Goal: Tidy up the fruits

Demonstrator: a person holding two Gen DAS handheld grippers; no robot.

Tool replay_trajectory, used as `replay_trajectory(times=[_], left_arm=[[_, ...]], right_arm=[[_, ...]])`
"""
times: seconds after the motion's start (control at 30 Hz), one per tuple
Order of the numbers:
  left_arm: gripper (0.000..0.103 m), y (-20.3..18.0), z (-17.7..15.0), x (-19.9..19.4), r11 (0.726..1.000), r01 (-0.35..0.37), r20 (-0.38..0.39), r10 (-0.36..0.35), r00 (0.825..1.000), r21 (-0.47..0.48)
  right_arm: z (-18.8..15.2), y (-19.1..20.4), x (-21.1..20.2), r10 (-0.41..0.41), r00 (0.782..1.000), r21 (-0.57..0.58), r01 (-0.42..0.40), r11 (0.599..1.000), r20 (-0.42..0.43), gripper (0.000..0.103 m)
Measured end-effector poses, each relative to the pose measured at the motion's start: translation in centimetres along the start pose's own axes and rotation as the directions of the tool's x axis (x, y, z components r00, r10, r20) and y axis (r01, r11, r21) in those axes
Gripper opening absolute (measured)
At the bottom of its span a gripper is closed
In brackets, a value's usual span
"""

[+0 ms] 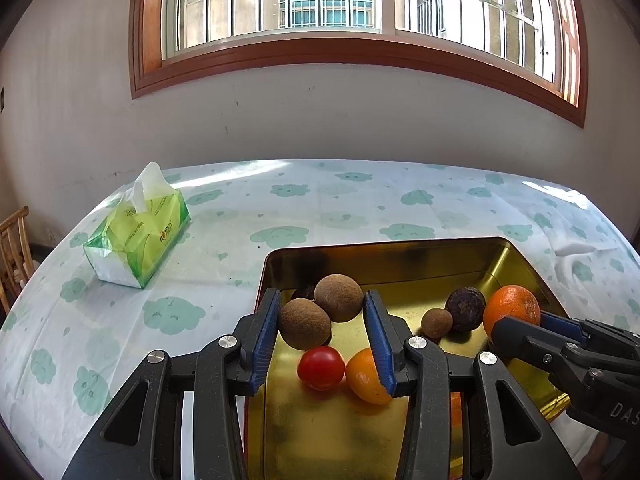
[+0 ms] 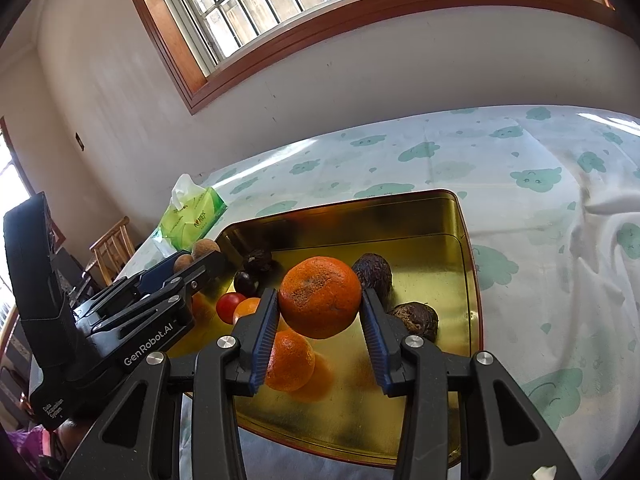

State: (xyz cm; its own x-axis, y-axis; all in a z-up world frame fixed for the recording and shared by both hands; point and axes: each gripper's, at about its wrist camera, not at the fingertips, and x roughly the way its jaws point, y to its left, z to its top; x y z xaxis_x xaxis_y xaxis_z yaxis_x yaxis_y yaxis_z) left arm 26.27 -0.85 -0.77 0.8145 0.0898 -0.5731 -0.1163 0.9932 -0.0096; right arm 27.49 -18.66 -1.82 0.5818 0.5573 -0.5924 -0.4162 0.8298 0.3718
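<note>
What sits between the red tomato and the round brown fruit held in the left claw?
Nothing: in the left wrist view only bare gold tin floor separates the small red tomato from the round brown fruit.

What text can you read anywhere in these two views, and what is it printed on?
"GenRobot.AI": white lettering on the left gripper body, right wrist view.
"DAS": cut off at the frame edge, on the right gripper body, left wrist view.
Small white lines lower on the left gripper's body: too blurred to read.
Red logo and print on the green tissue pack: too small to read.
</note>
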Motion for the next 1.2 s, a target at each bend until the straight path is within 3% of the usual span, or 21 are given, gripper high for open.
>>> replay_trajectory(times=[0.1, 0.33, 0.47, 0.53, 1.2], left_arm=[[0.047, -0.2, -0.1, 0.0, 1.0, -0.002, 0.002, 0.002, 1.0, 0.01], [0.075, -0.8, -0.2, -0.5, 0.999, -0.022, 0.052, 0.02, 0.998, 0.041], [0.078, -0.8, -0.2, -0.6, 0.998, -0.03, 0.064, 0.027, 0.998, 0.048], [0.079, -0.7, -0.1, -0.5, 0.999, -0.033, 0.06, 0.03, 0.998, 0.041], [0.08, 0.3, -0.1, -1.2, 0.999, -0.04, 0.065, 0.04, 0.997, -0.003]], right_arm=[[0.0, 0.0, 0.3, 0.002, 1.0, 0.0, -0.002, 1.0, -0.005, 0.039], [0.1, 0.1, 0.9, 0.007, 1.0, -0.009, -0.007, 1.0, -0.005, 0.041], [0.4, 0.5, 0.7, 0.005, 1.0, -0.029, -0.004, 1.0, 0.02, 0.041], [0.5, 0.8, 0.6, -0.003, 1.0, -0.046, 0.004, 0.999, 0.03, 0.047], [0.8, 1.9, -0.8, -0.033, 0.997, -0.072, 0.038, 0.997, 0.068, 0.049]])
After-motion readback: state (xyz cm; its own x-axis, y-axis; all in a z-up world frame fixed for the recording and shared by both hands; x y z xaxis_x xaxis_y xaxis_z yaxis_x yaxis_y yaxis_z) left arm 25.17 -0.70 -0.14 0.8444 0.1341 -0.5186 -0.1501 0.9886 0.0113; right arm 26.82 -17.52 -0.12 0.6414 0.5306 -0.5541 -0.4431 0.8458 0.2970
